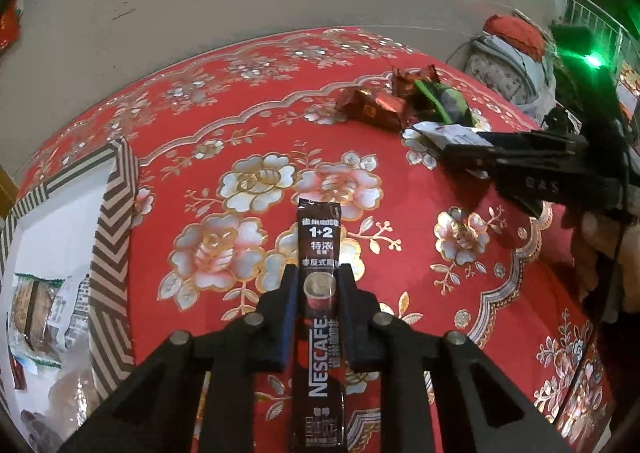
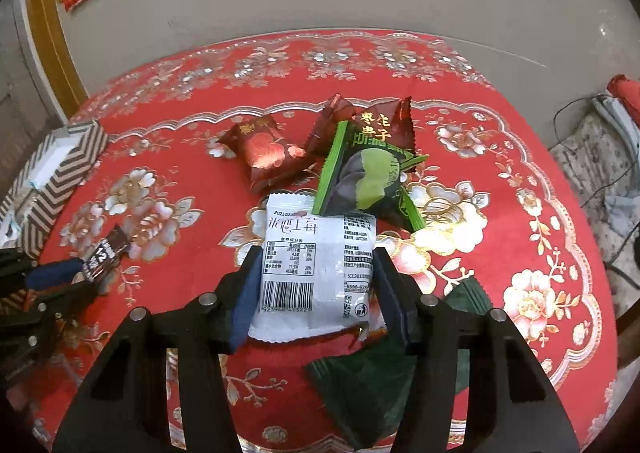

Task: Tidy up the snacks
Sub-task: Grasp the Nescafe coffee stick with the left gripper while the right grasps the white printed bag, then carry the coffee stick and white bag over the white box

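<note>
Jaws pinching coffee stick (image 1: pixel 319 293) mid-table

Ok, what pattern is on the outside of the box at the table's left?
Brown-and-white chevron stripes cover the box walls; the left wrist view shows it best.

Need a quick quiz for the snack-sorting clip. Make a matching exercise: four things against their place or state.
Things:
1. coffee stick
2. white packet
3. green packet
4. striped box

Places or states:
A. leaning on the red packets
B. at the table's left edge, snacks inside
C. clamped in the left gripper
D. between the right gripper fingers

Pairs: 1-C, 2-D, 3-A, 4-B
</note>
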